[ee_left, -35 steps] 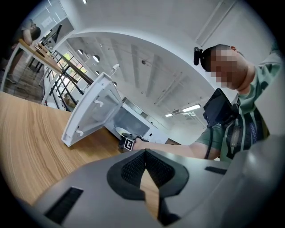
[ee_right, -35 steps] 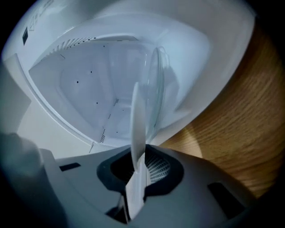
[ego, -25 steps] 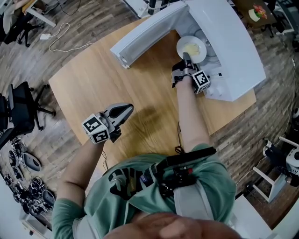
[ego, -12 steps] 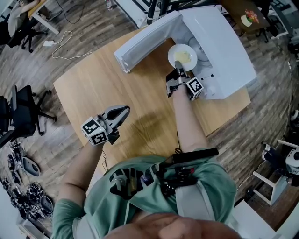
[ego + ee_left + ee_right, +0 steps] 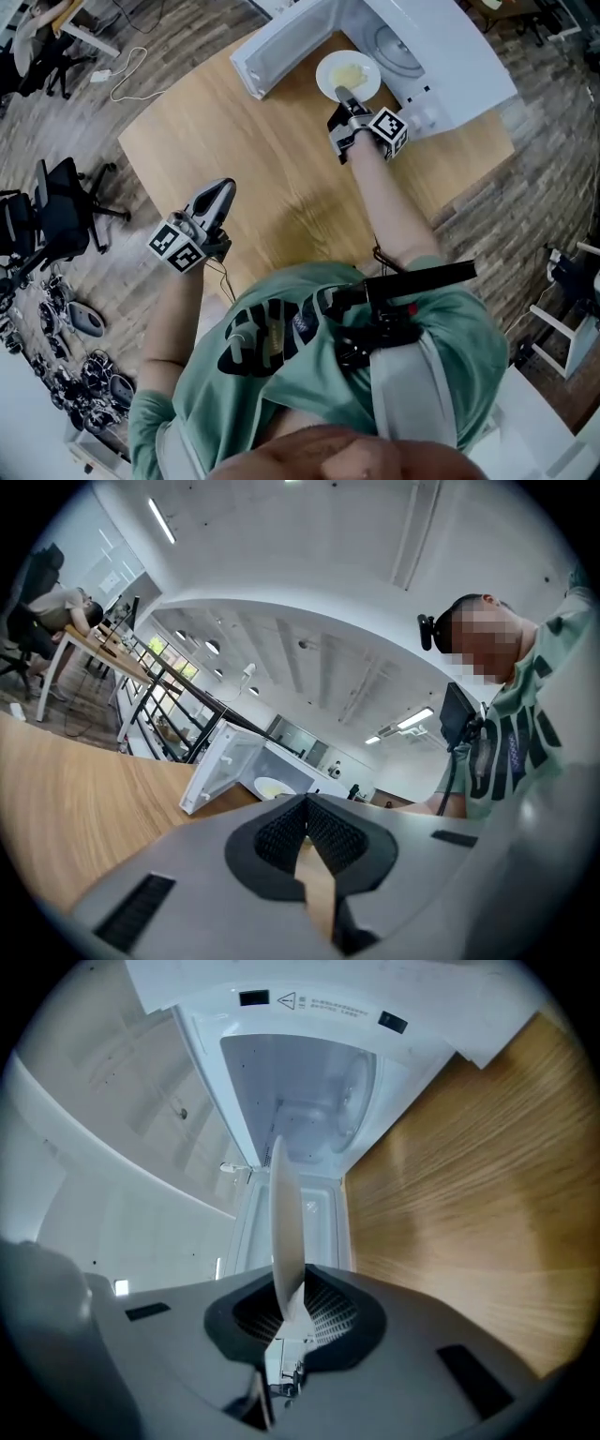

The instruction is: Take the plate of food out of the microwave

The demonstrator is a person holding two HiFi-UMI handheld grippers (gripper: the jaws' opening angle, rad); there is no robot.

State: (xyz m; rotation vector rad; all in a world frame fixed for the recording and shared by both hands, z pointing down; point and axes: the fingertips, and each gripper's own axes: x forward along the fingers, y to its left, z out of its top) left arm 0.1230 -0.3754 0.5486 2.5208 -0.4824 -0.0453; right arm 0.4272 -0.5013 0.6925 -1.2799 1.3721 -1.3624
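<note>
- plate of food (image 5: 349, 75): out of the microwave (image 5: 450, 66) cavity, just in front of its opening, over the far part of the surface (image 5: 262, 159). Removal judged nearly done; not yet set down.
- right gripper (image 5: 343, 96): jaws narrow, clamped on the plate's near rim.
- left gripper (image 5: 223, 192): jaws together, empty, near left, well apart from the plate.
- door (image 5: 281, 42): open, just left of the plate; likely obstacle to a leftward move.
- office chair (image 5: 56, 220), cable (image 5: 127, 70): on the floor, far left.
</note>
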